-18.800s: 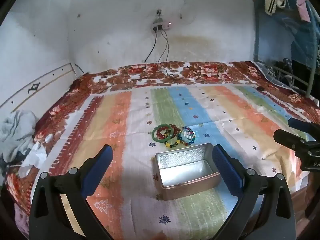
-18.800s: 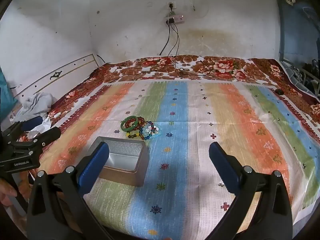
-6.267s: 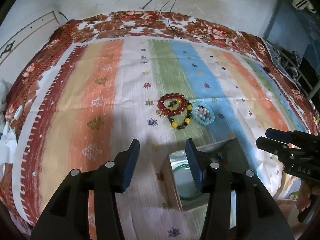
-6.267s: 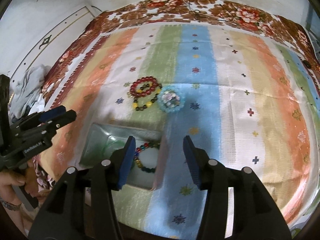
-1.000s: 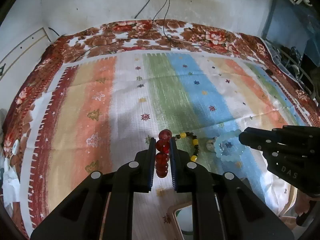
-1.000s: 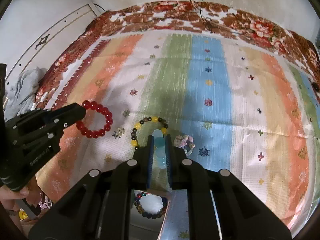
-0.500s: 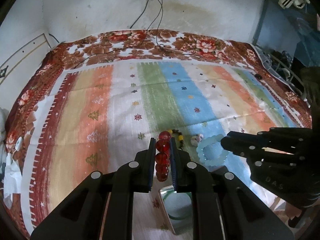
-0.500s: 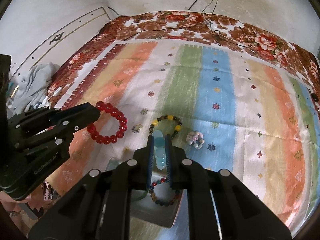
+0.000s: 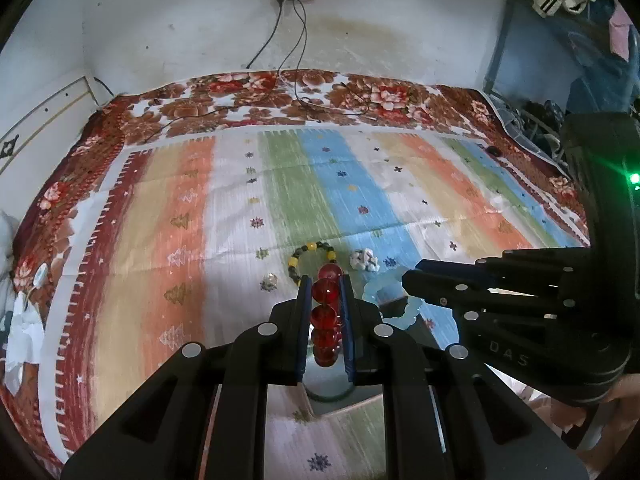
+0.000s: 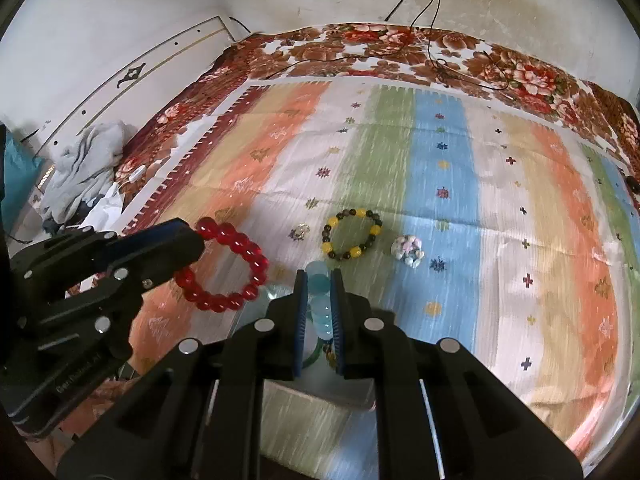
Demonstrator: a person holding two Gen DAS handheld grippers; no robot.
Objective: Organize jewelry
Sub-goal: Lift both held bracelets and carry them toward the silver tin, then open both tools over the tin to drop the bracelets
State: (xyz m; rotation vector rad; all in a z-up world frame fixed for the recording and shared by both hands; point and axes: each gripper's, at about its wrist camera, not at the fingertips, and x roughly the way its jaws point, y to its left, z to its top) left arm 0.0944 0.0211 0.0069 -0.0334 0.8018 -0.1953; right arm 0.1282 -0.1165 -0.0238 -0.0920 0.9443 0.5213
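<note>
Left hand-held gripper (image 9: 325,296): fingers pressed in on the red bracelet (image 9: 326,312), beads stacked between the blue pads. From the right wrist view the same bracelet (image 10: 224,266) hangs as a full ring off the left hand-held gripper (image 10: 196,236), lifted off the bed.

Right hand-held gripper (image 10: 319,292): pinching the pale blue bracelet (image 10: 320,300), beads lined up between its pads. From the left wrist view this bracelet (image 9: 400,306) sticks out of the right hand-held gripper (image 9: 408,280), just right of the red one.

Tin box (image 10: 352,394): directly under both grippers, mostly hidden by them. A green ring (image 10: 314,356) and a few dark beads show inside it between the right fingers.

On the bed, striped cover (image 10: 440,160): yellow-and-dark bead bracelet (image 10: 351,234) lying flat, just beyond the gripper tips. A small white-pink bead cluster (image 10: 408,250) sits to its right, apart from it. A small pale item (image 10: 300,231) lies to its left; too small to identify.

Background: grey cloth heap (image 10: 86,160) at the bed's left edge, cables (image 9: 296,60) down the wall onto the bed.
</note>
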